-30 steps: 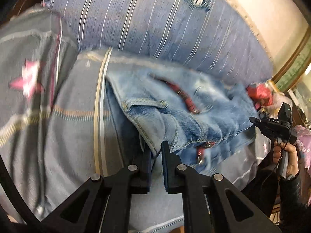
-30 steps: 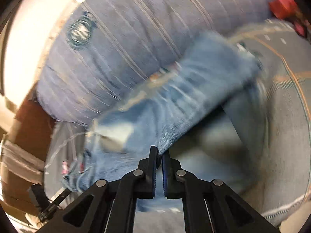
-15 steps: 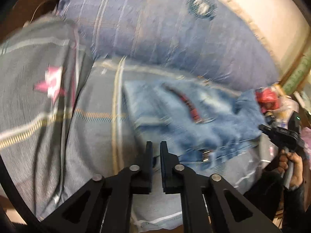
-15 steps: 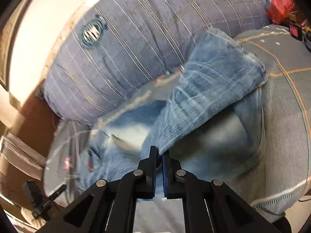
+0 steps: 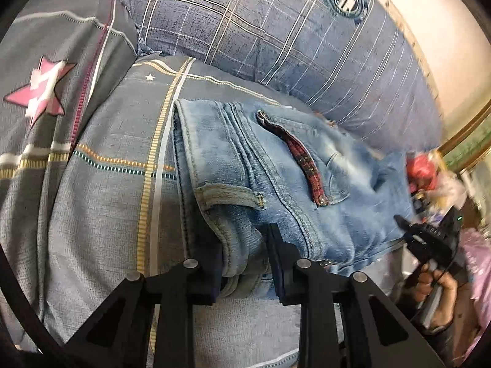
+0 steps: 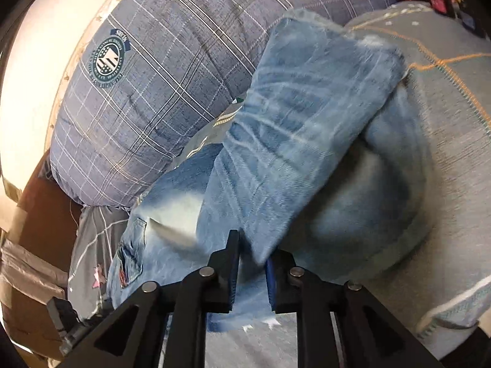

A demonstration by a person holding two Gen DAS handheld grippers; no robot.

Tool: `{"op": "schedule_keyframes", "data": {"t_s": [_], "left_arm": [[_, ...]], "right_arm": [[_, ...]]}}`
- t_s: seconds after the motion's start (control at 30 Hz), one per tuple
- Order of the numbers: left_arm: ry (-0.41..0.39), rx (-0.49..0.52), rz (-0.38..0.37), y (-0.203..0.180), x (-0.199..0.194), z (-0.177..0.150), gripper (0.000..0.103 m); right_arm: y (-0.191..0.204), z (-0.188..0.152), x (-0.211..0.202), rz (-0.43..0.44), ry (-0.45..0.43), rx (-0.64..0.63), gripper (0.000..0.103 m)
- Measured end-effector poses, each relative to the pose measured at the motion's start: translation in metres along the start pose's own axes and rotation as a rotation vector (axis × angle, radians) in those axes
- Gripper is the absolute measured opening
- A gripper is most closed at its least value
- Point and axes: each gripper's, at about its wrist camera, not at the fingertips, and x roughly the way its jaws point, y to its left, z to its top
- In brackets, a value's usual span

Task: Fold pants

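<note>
Light blue jeans (image 5: 276, 184) lie on a grey bedspread (image 5: 116, 202), waistband to the left, with a red-trimmed back pocket up. My left gripper (image 5: 242, 263) is open, its fingers on either side of the waistband's near corner. In the right wrist view a folded leg section (image 6: 307, 128) lies over the rest of the jeans. My right gripper (image 6: 251, 270) is open, its fingers on either side of the leg's near edge. The right gripper also shows in the left wrist view (image 5: 429, 239), held in a hand.
A large blue plaid pillow (image 5: 291, 36) lies behind the jeans against a pale wall (image 6: 33, 49). A grey pillow with a pink star (image 5: 40, 89) sits at the left. Red clutter (image 5: 423, 168) is beyond the bed's right side. The left gripper shows at bottom left (image 6: 67, 322).
Both grippers were shut on denim and have opened. The lifted waistband corner and the leg fold have come down onto the jeans.
</note>
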Motion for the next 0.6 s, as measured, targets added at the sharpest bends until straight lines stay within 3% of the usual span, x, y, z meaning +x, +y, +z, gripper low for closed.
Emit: {"op": "schedule_keyframes", "data": {"t_s": [0.2, 0.33, 0.47, 0.57, 0.6], "left_arm": [[-0.069, 0.085, -0.012, -0.018, -0.050, 0.003, 0.021], [-0.018, 0.149, 0.013, -0.020, -0.051, -0.007, 0.021], [0.131, 0.132, 0.105, -0.001, 0.000, -0.023, 0.025], [0.134, 0.129, 0.147, 0.001, 0.003, -0.022, 0.043], [0.130, 0.142, 0.156, -0.002, -0.002, -0.019, 0.043]], "right_arm": [[0.021, -0.008, -0.021, -0.024, -0.068, -0.098, 0.006], [0.024, -0.012, -0.045, 0.006, -0.107, -0.102, 0.006], [0.007, -0.026, -0.022, -0.050, -0.026, -0.078, 0.006], [-0.012, -0.031, 0.003, -0.064, 0.043, -0.020, 0.009], [-0.018, -0.031, 0.005, -0.046, 0.053, 0.008, 0.010]]}}
